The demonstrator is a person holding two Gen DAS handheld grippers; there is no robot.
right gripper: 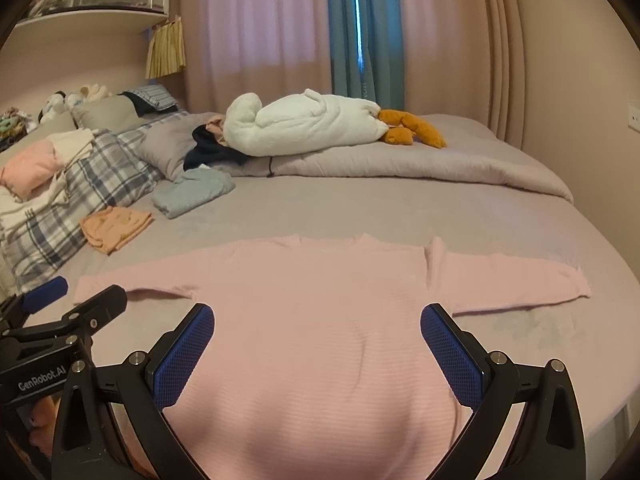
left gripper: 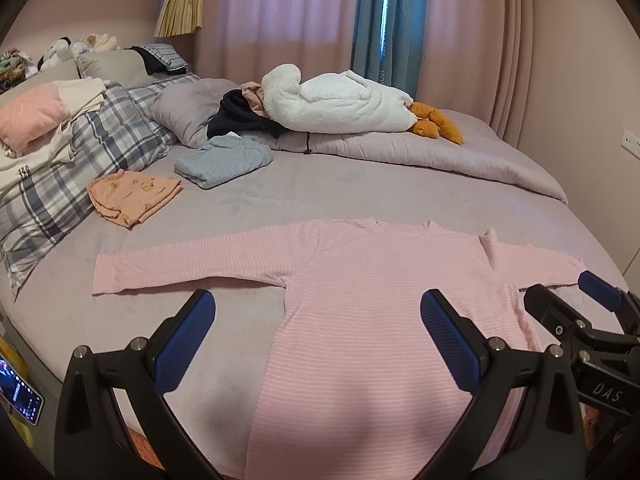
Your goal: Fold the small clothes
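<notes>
Dim and soft throughout, with a pink-mauve cast. Lit mainly from behind the curtains (left gripper: 280,12), brightest along a thin slit of daylight at the blue curtain (left gripper: 386,20). No glare, no hard highlights. Broad soft shadow across the near part of the pink top (left gripper: 360,420), deepest at the bottom edge. Strong fisheye bending: bed (right gripper: 500,216) edge curved, black vignette in all corners. Left wrist view fairly crisp, stripes legible; right wrist view softer, slightly smeared, fabric texture mostly lost. Some grain in darker areas.
</notes>
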